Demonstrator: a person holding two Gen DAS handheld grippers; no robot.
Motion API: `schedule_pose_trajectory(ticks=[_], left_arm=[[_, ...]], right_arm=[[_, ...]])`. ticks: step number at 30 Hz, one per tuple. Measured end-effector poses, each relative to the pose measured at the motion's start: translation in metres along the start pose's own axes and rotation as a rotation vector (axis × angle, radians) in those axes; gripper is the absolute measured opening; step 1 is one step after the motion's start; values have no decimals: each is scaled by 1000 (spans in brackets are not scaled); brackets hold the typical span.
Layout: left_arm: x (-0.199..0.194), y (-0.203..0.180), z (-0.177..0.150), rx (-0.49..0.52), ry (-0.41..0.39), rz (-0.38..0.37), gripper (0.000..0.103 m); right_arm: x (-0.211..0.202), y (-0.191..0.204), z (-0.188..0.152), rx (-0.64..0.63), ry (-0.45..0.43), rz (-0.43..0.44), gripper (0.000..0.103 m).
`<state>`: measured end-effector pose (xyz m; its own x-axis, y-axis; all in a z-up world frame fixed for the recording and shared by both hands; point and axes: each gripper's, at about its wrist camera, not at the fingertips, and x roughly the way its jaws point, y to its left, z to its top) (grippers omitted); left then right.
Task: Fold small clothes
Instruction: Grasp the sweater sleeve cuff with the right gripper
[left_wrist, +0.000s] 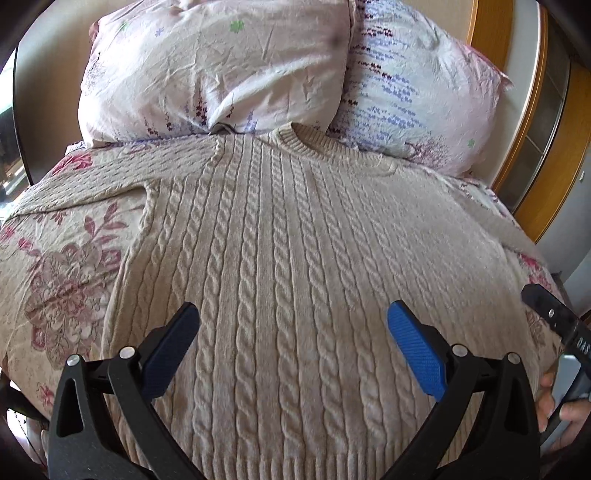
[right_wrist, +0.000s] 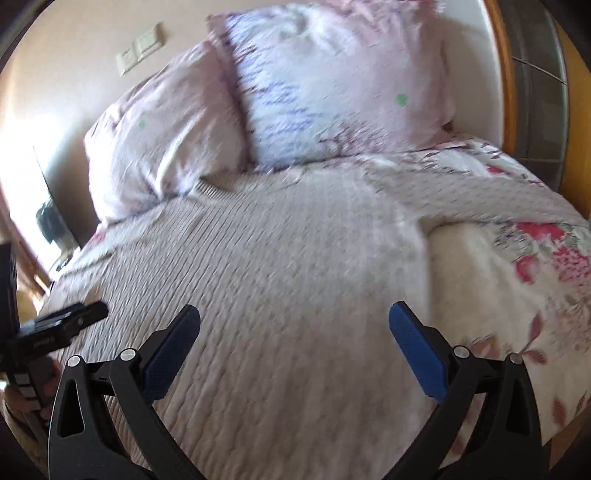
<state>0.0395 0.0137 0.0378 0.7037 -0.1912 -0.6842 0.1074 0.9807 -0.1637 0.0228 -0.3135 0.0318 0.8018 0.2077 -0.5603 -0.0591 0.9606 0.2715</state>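
A beige cable-knit sweater (left_wrist: 295, 240) lies flat on the bed, collar toward the pillows, hem nearest me. Its left sleeve (left_wrist: 81, 177) stretches out across the floral bedspread. My left gripper (left_wrist: 293, 317) hovers open above the sweater's lower middle, nothing between its blue pads. In the blurred right wrist view the sweater (right_wrist: 280, 280) fills the centre, one sleeve (right_wrist: 461, 199) angled to the right. My right gripper (right_wrist: 294, 318) is open over the sweater's lower body, empty. The other gripper's body shows at each view's edge, held by a hand (left_wrist: 554, 398).
Two floral pillows (left_wrist: 214, 70) (left_wrist: 417, 88) stand at the head of the bed against a beige wall. A wooden frame (left_wrist: 532, 122) runs along the right side. The floral bedspread (left_wrist: 62, 280) shows on both sides of the sweater. Wall switches (right_wrist: 140, 48) sit up left.
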Motion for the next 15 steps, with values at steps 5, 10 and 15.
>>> schedule_pose_trajectory(ticks=[5,10,15], left_arm=[[16,6,29,-47,-74,-150,101],[43,14,50,-89,-36,-207,101],[66,31,50,-165,9,-233,101]], right_arm=[[-3,-115,57,293,-68,-160,94],[13,-226,74,612,-41,-287,65],[24,-289,65,849,-26,-311,56]])
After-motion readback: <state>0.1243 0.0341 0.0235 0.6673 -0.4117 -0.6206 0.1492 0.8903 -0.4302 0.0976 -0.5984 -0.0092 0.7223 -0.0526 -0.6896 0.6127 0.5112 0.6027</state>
